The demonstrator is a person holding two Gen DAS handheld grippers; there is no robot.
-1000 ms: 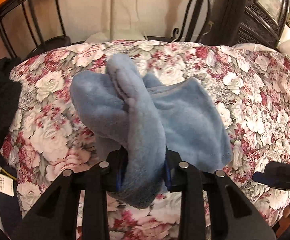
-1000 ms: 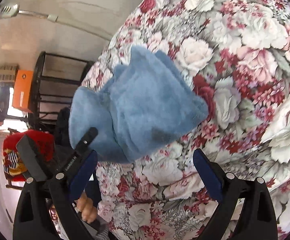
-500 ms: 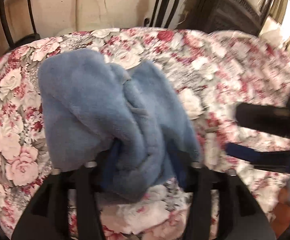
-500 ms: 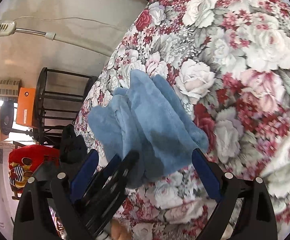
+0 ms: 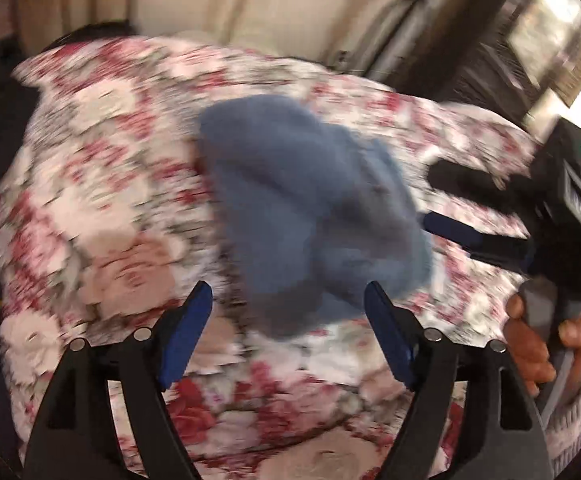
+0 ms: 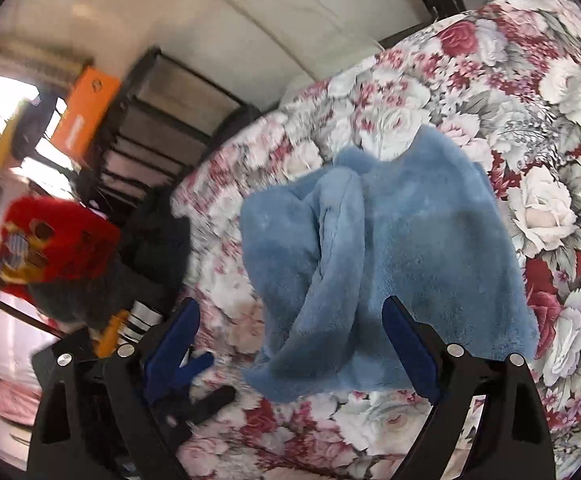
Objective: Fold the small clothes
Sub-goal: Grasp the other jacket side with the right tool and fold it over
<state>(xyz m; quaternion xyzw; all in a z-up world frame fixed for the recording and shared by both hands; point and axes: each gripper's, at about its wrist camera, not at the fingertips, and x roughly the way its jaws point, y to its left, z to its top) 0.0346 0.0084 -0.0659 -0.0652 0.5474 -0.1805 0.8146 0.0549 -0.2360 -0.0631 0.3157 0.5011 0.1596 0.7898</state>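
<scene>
Fingers [image 5: 194, 320] of the left gripper [image 5: 288, 330] are spread wide, nothing pinched; the cloth [image 5: 310, 216] sits just ahead of the tips, apparently free of them. The right gripper [image 6: 290, 350] is likewise spread, empty, with the cloth [image 6: 390, 248] framed between and beyond its pads. In the left view the right gripper [image 5: 486, 216] is seen at the cloth's right edge, tips near it; contact cannot be confirmed because of motion blur.

The cloth is a blue fleece piece, lying bunched on the floral cover [image 6: 550, 128]. One thick rolled fold runs down its middle in the right view, with a flatter panel to the right of it. It is not flat and not squared, so the fold is judged unfinished. The lump is likely left where it was dropped so that both tools can be re-seated on better edges.

Both grippers are held wide, probably in readiness for a fresh pinch: the flat panel's edge looks the easiest target. Fleece is thick and limp; a shallow pinch is expected to slip, a deep one to catch two layers.

Further out: a black rack [image 6: 158, 120] with an orange box [image 6: 84, 116], and a red plush item [image 6: 54, 248] beside the bed. Neither is involved.
</scene>
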